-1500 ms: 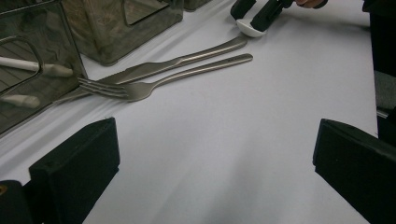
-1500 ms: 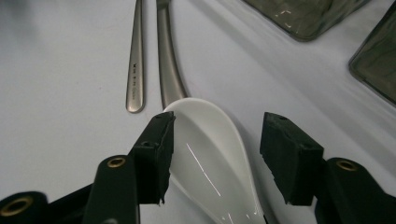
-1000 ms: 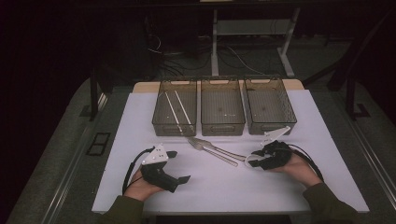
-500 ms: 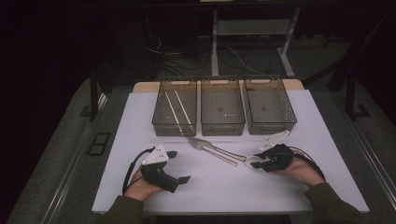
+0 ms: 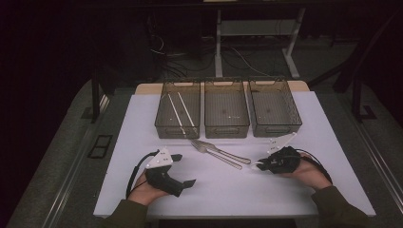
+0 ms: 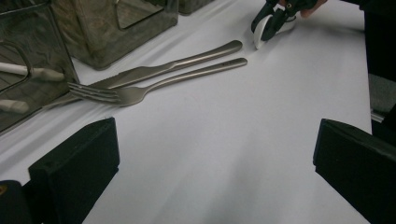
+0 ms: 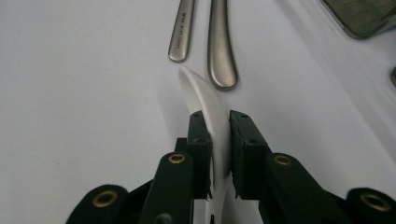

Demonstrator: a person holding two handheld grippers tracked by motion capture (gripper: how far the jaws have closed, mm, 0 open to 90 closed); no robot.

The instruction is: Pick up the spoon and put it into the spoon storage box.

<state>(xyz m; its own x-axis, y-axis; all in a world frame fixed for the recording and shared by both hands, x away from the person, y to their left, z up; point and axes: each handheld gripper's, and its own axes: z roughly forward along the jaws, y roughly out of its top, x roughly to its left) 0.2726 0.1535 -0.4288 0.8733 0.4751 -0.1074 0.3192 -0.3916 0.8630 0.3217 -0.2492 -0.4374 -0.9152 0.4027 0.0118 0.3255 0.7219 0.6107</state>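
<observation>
- The right gripper is clamping a thin, curved white plastic piece, its jaws having just been closing on it; what that piece is cannot be told.
- The piece's tip is pointing straight ahead of the jaws, just short of two matte steel handles, a knife and a fork, lying side by side.
- Their long axes are running away from the right gripper, ends nearest it.
- The left gripper is resting well apart, jaws spread wide and empty.

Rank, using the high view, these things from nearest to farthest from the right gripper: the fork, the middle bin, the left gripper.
1. fork, just left of the right gripper.
2. middle bin, behind, up-left.
3. left gripper, across the table at the left.
</observation>
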